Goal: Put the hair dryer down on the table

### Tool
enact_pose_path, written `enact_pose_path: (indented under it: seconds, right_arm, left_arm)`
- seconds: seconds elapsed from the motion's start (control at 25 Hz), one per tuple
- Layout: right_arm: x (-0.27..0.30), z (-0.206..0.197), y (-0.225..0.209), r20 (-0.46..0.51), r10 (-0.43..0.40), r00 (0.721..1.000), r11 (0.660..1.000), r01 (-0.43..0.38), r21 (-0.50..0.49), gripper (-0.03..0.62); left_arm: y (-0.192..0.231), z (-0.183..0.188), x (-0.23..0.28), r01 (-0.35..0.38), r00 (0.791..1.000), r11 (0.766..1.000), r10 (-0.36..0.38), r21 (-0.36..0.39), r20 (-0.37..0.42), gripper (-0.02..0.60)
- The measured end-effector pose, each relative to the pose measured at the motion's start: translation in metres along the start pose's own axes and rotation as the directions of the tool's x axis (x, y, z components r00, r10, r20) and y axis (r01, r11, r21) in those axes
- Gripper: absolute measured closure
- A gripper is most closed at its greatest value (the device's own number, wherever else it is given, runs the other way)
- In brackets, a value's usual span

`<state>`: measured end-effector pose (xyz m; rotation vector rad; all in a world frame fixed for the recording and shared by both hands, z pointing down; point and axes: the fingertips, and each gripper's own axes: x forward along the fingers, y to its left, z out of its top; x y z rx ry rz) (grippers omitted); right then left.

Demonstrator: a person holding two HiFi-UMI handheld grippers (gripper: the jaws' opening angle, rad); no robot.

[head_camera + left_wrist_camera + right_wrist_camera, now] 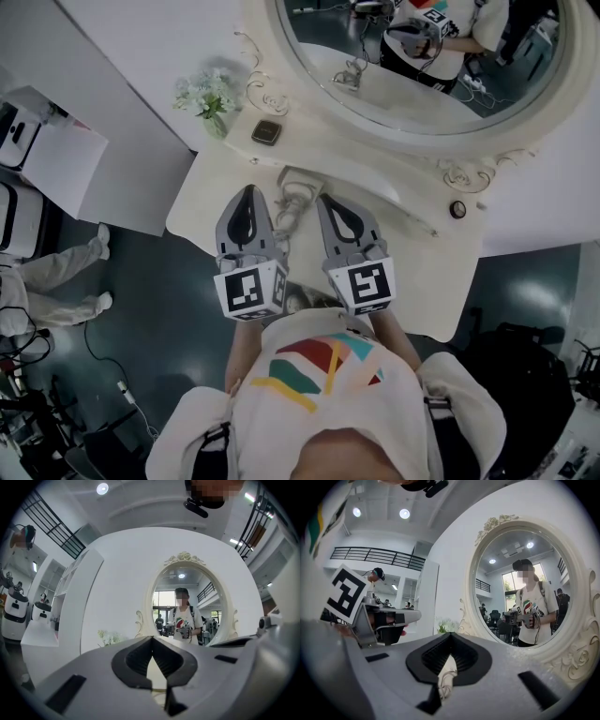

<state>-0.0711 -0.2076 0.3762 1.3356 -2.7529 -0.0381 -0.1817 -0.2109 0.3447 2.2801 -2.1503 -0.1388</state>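
Observation:
A white hair dryer lies on the cream dressing table, its pale cord coiled beside it. It rests between my two grippers, which hover side by side above the table's front half. The left gripper is shut with nothing in it; in the left gripper view its jaws meet at the tip. Just right of the dryer, the right gripper is likewise shut and empty. In the right gripper view a bit of the pale cord shows through the gap behind its tips.
An oval mirror in an ornate frame backs the table. A vase of white flowers and a small dark box stand at the back left, a round knob at the right. A white cabinet stands at the left.

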Motion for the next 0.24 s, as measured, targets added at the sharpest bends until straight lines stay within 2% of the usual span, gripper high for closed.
enact_pose_path:
  seconds: [0.24]
  right_arm:
    - [-0.0008,-0.001,-0.0011,0.0,-0.003,1.0,1.0,0.003,0.002,0.594]
  left_arm:
    - [0.0001,-0.0067,0.0014,0.008,1.0,1.0,-0.008,0.006,-0.008,0.577]
